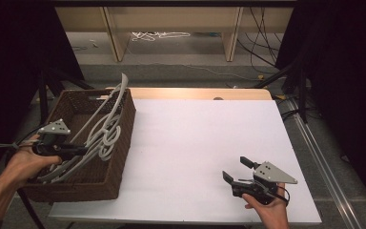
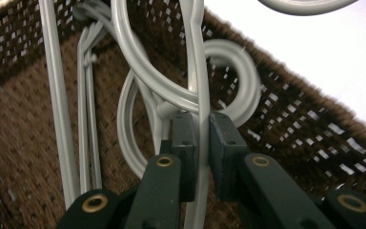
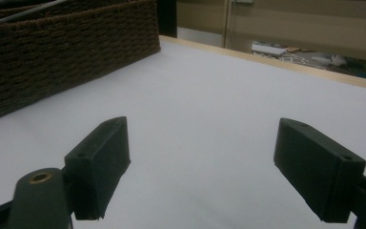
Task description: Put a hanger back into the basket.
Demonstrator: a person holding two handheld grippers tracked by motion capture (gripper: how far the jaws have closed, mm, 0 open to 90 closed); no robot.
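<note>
Lying tangled in a brown wicker basket (image 1: 124,138) at the table's left, grey hangers (image 1: 102,136) are seen. One thin bar (image 2: 201,143) is clamped by the left gripper (image 2: 201,145); the right gripper (image 1: 236,171), jaws apart, is held near right. Light, stiff and likely to snag, a hanger is best gripped on a straight bar.

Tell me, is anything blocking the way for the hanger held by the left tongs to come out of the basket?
Yes. The left tongs grip one hanger that crosses the other hangers; their hooks may catch it inside the basket.

Brown woven basket (image 1: 121,157), pale grey hangers (image 1: 106,129), white table (image 1: 195,143).
</note>
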